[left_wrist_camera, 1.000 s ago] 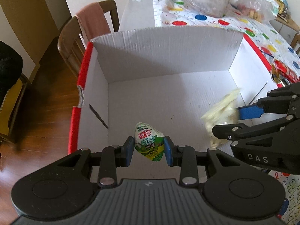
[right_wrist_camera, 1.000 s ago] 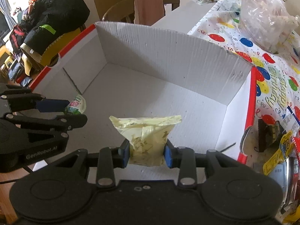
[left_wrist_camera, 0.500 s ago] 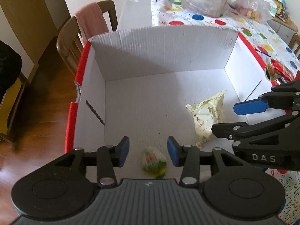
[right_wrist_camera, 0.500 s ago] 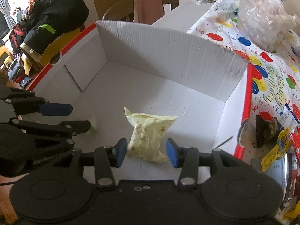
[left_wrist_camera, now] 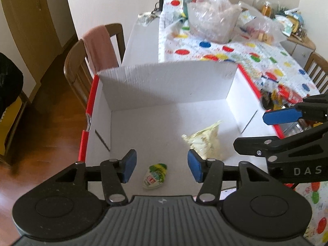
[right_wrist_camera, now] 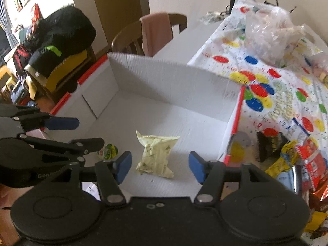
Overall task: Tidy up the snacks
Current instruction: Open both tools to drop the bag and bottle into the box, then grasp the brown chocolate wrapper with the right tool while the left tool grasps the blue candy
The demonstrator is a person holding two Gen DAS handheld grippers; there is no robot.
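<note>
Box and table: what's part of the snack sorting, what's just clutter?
Job:
white box
green packet, in box
pale yellow packet, in box
loose snacks beside box

Lying about:
clear plastic bags
chair with pink cloth

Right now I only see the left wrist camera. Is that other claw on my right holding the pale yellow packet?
Observer: No. The right gripper has just been opening its jaws; the pale yellow packet lies loose on the box floor between them, clear of both pads.
Operator: Any snacks waiting outside the box?
Observer: Yes. A black packet and red packets lie on the tablecloth, just right of the white box.
</note>
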